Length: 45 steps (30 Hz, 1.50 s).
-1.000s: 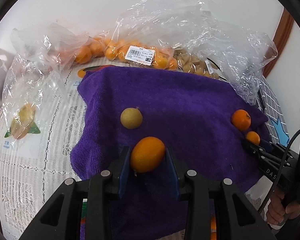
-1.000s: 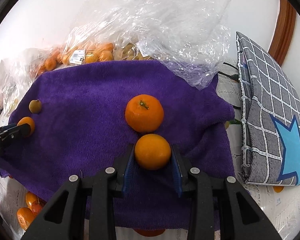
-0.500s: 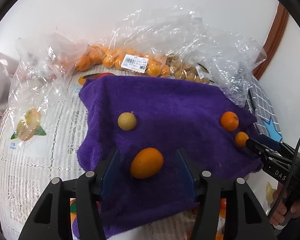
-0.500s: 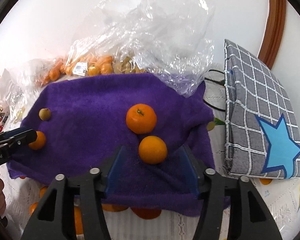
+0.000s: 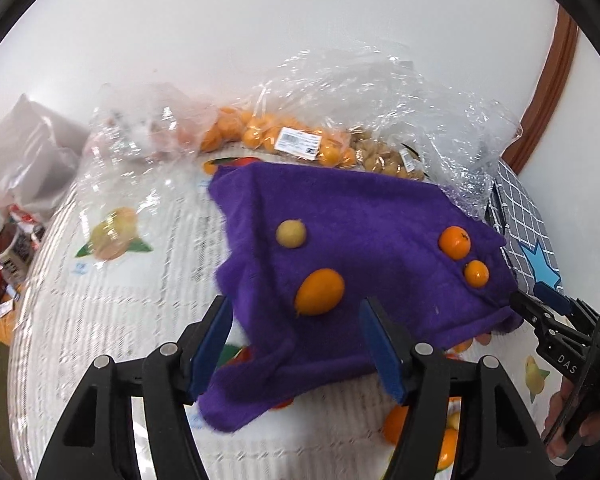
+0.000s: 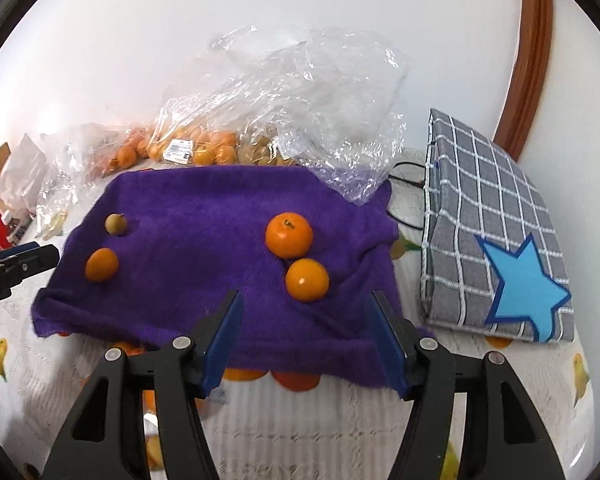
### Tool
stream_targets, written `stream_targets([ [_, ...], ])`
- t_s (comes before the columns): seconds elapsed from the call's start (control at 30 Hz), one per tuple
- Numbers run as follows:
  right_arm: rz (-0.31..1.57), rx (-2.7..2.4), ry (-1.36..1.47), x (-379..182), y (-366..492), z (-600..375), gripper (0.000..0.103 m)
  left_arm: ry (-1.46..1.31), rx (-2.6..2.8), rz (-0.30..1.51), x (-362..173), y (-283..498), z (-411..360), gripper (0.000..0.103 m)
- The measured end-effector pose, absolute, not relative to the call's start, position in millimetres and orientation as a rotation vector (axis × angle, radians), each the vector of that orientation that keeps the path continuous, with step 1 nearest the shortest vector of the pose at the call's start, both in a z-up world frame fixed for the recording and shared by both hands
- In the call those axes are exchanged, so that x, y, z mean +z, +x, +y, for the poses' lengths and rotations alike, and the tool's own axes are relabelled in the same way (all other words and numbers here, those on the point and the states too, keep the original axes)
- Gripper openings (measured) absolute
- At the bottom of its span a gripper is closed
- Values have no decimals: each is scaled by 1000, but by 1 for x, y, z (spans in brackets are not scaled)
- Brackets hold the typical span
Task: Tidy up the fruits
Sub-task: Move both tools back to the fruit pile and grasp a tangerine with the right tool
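While both fingers (image 5: 214, 338) (image 6: 388, 344) gape empty, oval orange (image 5: 319, 292) lies beyond left pair.

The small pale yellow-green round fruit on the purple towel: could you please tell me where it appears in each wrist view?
Left wrist view: the small pale yellow-green round fruit sits near centre, above the oval orange fruit.
Right wrist view: it sits at the towel's left side, above that oval fruit.
Shared landmark: the purple towel.

Black left gripper (image 5: 298, 344), blue pads (image 5: 380, 350), silver screws; right gripper (image 6: 306, 336) alike.
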State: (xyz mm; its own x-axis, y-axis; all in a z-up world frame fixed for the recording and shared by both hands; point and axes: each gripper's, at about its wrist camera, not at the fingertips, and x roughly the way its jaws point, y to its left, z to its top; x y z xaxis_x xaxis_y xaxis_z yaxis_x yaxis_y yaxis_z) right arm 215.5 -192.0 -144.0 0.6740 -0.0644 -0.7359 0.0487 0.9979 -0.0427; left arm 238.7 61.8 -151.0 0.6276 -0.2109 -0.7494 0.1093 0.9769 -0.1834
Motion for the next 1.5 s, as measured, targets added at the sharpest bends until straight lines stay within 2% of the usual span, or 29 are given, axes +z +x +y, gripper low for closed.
stream_targets([
  [0.43, 885, 41, -28, -160, 177, -157, 56, -123, -103, 877, -146, 198, 91, 64],
  [0.8, 967, 183, -8, -184, 155, -135, 41, -130, -74, 901, -153, 186, 100, 64],
  [0.87, 987, 197, 1, -189, 154, -134, 35, -134, -71, 907, -153, 185, 101, 64],
  [1.2, 1001, 184, 29, -197, 165, -129, 34, -124, -72, 925, -160, 183, 100, 64],
  [1.5, 1003, 161, 20, -209, 182, -127, 40, -117, -95, 945, -171, 183, 94, 64],
])
